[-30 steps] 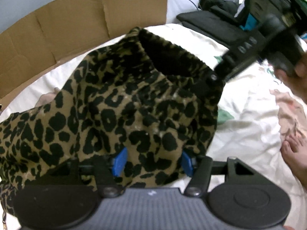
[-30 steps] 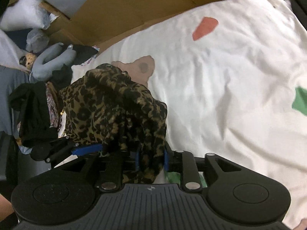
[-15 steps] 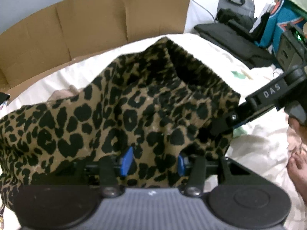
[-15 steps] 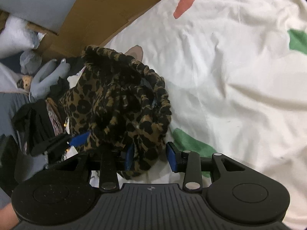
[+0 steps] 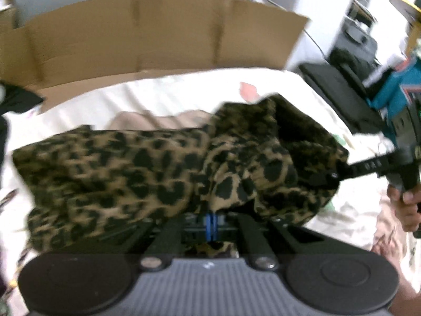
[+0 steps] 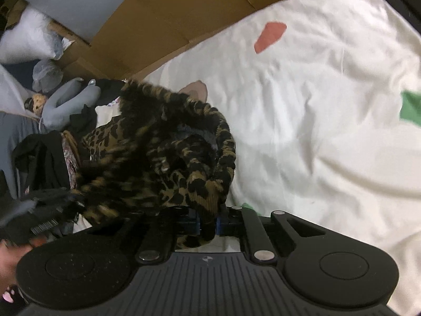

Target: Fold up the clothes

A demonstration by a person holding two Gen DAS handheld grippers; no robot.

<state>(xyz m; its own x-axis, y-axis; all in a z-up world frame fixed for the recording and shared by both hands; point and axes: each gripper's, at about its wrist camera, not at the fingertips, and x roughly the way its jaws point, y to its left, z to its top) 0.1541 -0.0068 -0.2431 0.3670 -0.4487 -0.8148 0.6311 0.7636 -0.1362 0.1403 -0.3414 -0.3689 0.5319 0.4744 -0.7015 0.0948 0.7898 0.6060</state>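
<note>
A leopard-print garment [image 5: 147, 173] hangs bunched above the white bed sheet [image 5: 163, 97], stretched between both grippers. My left gripper [image 5: 211, 222] is shut, its blue pads pinching a fold of the garment's near edge. In the left wrist view the right gripper [image 5: 334, 176] grips the garment's right end, with a person's hand [image 5: 405, 205] holding it. In the right wrist view the garment [image 6: 168, 158] rises in a crumpled heap. The right gripper [image 6: 208, 223] has its jaws closing, and its pads press on a thick fold of the cloth. The left gripper [image 6: 71, 197] shows blurred at the garment's far left.
A flattened cardboard sheet [image 5: 158, 39] stands along the bed's far side. A pile of dark and grey clothes [image 6: 47, 152] lies at the left in the right wrist view. Black bags [image 5: 342, 97] and a teal garment [image 5: 397, 89] sit off the bed's right side.
Both grippers' jaws have closed onto the leopard garment. The left gripper has risen and shifted, so the cloth now hangs lower and more bunched in its view.
</note>
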